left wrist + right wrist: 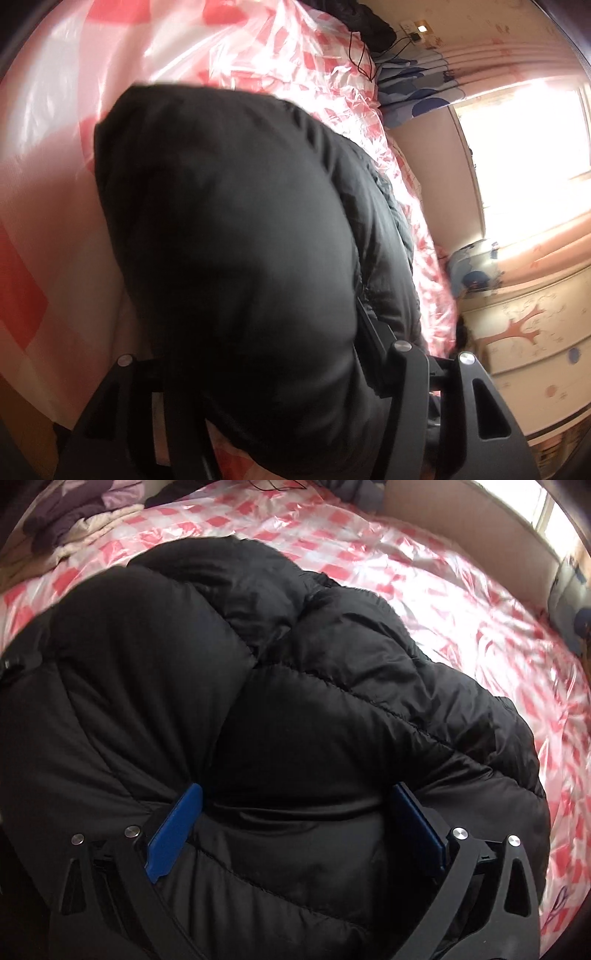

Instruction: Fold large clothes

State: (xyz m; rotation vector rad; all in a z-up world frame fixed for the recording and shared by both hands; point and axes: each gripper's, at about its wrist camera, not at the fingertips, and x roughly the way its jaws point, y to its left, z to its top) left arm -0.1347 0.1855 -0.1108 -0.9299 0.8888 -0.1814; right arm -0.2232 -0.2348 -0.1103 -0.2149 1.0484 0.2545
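A: Where is the black quilted puffer jacket [295, 709] seen?

B: It is heaped on the bed's glossy pink-and-white checked plastic sheet [461, 602], bunched double, so a fold is judged to be under way.

A: How is it held?

B: The right gripper [295, 812] is angled steeply down, its blue pads [173, 834] spread wide with padding bulging between them; pressure cannot be told. The left gripper [280, 354] is draped by fabric, so its spread cannot be told.
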